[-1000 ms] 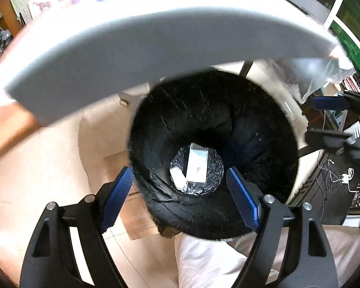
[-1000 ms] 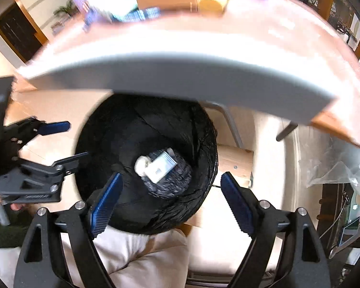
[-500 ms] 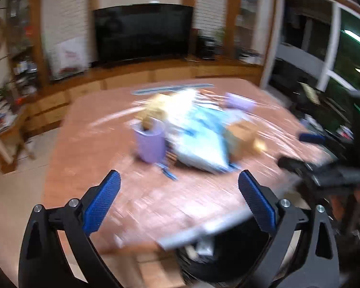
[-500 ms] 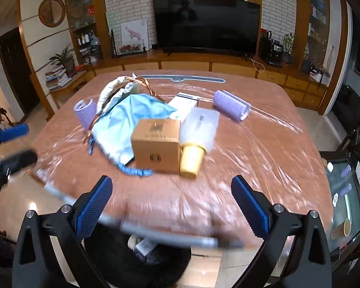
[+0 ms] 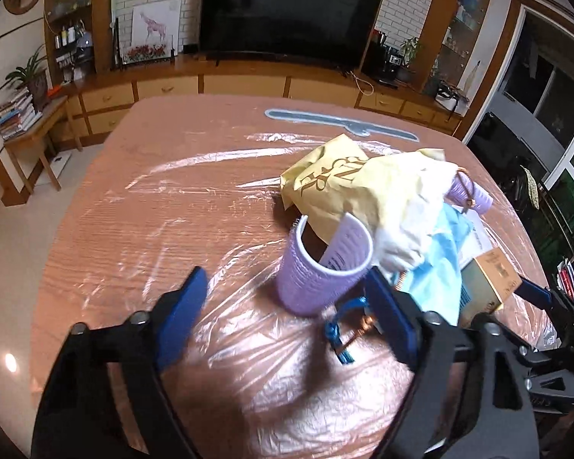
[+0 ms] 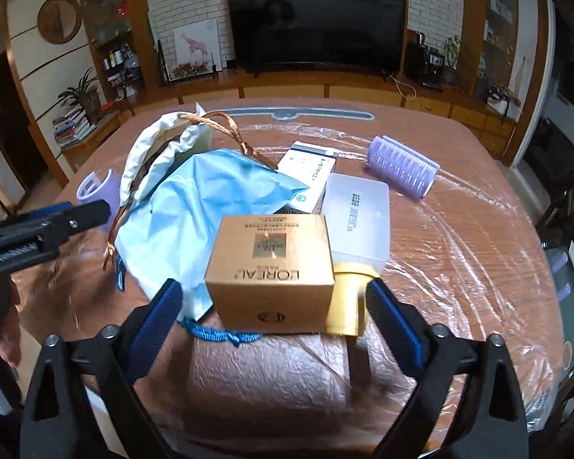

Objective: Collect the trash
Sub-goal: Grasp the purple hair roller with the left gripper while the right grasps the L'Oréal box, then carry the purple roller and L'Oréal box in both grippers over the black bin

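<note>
A: Living-room backdrop, TV at twelve o'clock, and a wrapped desk (image 6: 459, 229) heaped with trash. Where do the claws stand?

B: Both are spread wide, holding nothing. The left claw (image 5: 283, 306) hangs by the curler (image 5: 321, 264), which stands at one o'clock, just off its right finger. I judge that's the pick it is lined up for.

A: And the right claw (image 6: 271, 317)?

B: It brackets the box (image 6: 271, 267) at twelve o'clock, the bottle (image 6: 357, 237) touching beside it, so one squeeze could take the box.

A: Anything one view misses?

B: Only the left view shows the yellow bag (image 5: 356, 187); only the right shows a second curler (image 6: 401, 168) at one o'clock and the carton (image 6: 308, 172).
</note>
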`<state>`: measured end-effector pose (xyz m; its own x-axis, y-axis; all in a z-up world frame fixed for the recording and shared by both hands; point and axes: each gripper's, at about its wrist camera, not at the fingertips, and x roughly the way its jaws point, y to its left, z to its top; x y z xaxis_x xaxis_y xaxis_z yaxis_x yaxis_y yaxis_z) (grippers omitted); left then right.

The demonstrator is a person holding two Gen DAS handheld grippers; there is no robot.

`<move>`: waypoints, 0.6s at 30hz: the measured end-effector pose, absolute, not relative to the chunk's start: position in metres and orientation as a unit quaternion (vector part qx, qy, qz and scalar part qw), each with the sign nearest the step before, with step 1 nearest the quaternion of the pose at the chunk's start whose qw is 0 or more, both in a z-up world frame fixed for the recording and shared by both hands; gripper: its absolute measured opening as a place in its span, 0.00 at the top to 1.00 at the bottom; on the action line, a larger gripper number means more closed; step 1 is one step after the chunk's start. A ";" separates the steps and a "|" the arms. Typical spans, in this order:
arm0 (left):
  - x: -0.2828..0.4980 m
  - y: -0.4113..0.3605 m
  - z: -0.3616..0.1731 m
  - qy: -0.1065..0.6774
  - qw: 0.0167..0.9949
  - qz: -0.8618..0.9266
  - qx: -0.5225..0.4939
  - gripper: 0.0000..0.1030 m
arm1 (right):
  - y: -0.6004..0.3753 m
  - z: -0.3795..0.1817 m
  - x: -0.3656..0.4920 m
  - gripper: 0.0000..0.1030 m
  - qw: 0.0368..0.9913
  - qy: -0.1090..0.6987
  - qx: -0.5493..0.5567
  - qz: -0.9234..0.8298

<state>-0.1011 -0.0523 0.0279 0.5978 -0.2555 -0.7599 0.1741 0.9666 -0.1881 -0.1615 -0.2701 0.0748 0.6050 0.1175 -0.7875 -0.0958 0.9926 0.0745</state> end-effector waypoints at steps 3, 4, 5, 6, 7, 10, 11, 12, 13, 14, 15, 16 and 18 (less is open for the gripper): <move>-0.095 -0.057 0.024 0.439 0.887 -0.130 -0.055 0.27 | -0.271 0.070 -0.157 0.13 0.894 0.444 0.017 0.054; -0.094 -0.057 0.023 0.439 0.887 -0.134 -0.054 0.27 | -0.270 0.070 -0.157 0.13 0.895 0.443 0.016 0.052; -0.093 -0.058 0.023 0.438 0.887 -0.135 -0.050 0.27 | -0.270 0.070 -0.156 0.13 0.895 0.443 0.016 0.050; -0.091 -0.059 0.023 0.437 0.888 -0.135 -0.047 0.27 | -0.270 0.070 -0.155 0.13 0.895 0.443 0.018 0.049; -0.092 -0.060 0.024 0.436 0.889 -0.137 -0.044 0.27 | -0.270 0.071 -0.154 0.13 0.896 0.441 0.022 0.048; -0.090 -0.062 0.023 0.434 0.887 -0.153 -0.050 0.43 | -0.267 0.073 -0.153 0.29 0.899 0.436 0.016 0.042; -0.089 -0.061 0.023 0.436 0.885 -0.156 -0.052 0.49 | -0.265 0.074 -0.153 0.40 0.899 0.436 0.012 0.040; -0.088 -0.061 0.021 0.437 0.883 -0.160 -0.055 0.52 | -0.264 0.074 -0.154 0.42 0.899 0.436 0.013 0.045; -0.087 -0.059 0.020 0.438 0.882 -0.163 -0.057 0.57 | -0.264 0.074 -0.154 0.43 0.898 0.436 0.019 0.052; -0.087 -0.059 0.020 0.438 0.882 -0.164 -0.057 0.57 | -0.266 0.075 -0.154 0.43 0.899 0.434 0.027 0.057; -0.088 -0.058 0.020 0.435 0.883 -0.165 -0.057 0.58 | -0.269 0.077 -0.153 0.44 0.899 0.432 0.033 0.060; -0.088 -0.057 0.021 0.434 0.884 -0.166 -0.057 0.58 | -0.270 0.078 -0.153 0.44 0.899 0.432 0.036 0.060; -0.089 -0.055 0.021 0.431 0.884 -0.170 -0.060 0.59 | -0.274 0.081 -0.152 0.44 0.900 0.429 0.041 0.061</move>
